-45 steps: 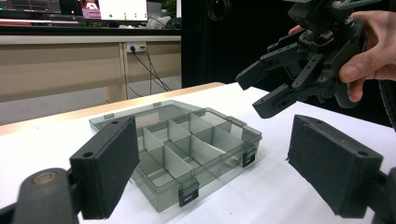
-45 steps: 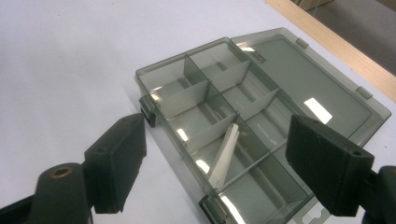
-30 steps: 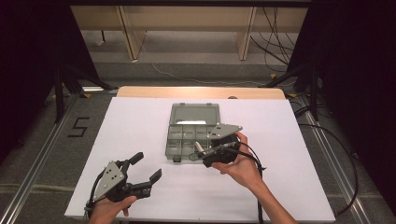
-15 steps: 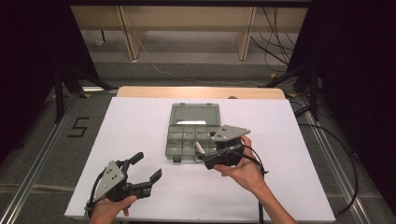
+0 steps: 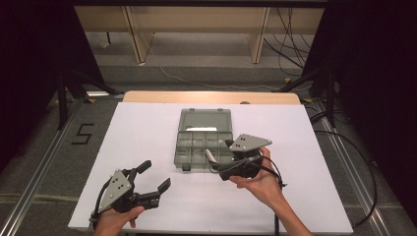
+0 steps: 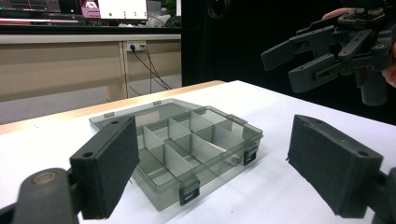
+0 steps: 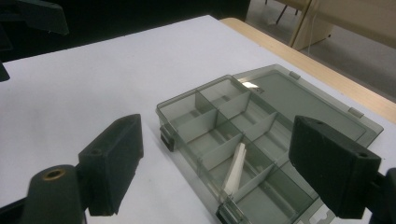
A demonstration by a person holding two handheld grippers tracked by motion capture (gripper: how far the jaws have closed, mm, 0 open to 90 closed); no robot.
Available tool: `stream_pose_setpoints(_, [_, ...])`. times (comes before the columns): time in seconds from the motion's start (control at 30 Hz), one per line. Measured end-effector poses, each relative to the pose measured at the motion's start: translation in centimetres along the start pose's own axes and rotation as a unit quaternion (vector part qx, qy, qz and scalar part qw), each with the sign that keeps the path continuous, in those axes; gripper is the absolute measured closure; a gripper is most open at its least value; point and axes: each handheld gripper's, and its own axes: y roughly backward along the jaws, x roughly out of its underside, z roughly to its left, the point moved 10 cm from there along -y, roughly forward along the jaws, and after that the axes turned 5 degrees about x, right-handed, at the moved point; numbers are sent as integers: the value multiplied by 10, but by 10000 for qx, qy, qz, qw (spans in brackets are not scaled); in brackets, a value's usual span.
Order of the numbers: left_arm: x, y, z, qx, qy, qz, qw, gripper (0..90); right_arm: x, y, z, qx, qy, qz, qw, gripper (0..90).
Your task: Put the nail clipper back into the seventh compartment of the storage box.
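A grey see-through organizer box lies open mid-table, its lid flat behind it. A white stick rests tilted over a divider in a front right compartment and also shows as the white stick. My right gripper hovers at the box's right front corner with its jaws pointing left. It is open, with pads either side of the stick and above it. My left gripper is open near the table's front left, with the box ahead of it. The right gripper hangs beyond.
White table sheet spreads wide around the box. A wooden edge runs along the back. Cables trail on the floor to the right, and a "5" marking is on the floor at left.
The right gripper has shifted slightly to the right, off the box's front right corner. The left gripper and the box have stayed put.
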Motion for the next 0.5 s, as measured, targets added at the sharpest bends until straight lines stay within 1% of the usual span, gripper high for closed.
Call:
stream_pose_setpoints(0.03, [0,0,0,0,-7,0,10000,157,1,0,0,-20,-17,-25,10000,187])
stream_pose_setpoints(0.1, [1,1,0,-25,-1,46,10000,157,2,1,-1,13,-5,-9,10000,185])
stream_pose_setpoints(0.13, [1,1,0,-25,-1,46,10000,157,1,1,-2,46,9,-89,9999,184])
stream_pose_setpoints(0.17, [1,1,0,-22,-1,45,10000,157,2,3,-1,27,-15,-66,10000,184])
stream_pose_setpoints(0.2, [1,1,0,-17,-5,45,10000,157,3,3,-1,9,-36,-101,9999,183])
stream_pose_setpoints(0.3, [0,1,0,-11,-4,39,10000,157,4,5,-1,28,-61,-130,9999,179])
stream_pose_setpoints(0.37, [0,1,0,-8,-3,40,10000,157,4,7,-2,40,-79,-220,9997,178])
stream_pose_setpoints(0.4, [1,1,0,-11,-8,46,10000,157,4,8,-1,17,-126,-208,9997,177])
stream_pose_setpoints(0.47, [0,0,0,1,-7,28,10000,157,3,10,-2,49,-107,-276,9996,175])
stream_pose_setpoints(0.5, [1,1,0,-12,-10,56,10000,157,3,10,-1,40,-158,-324,9993,175])
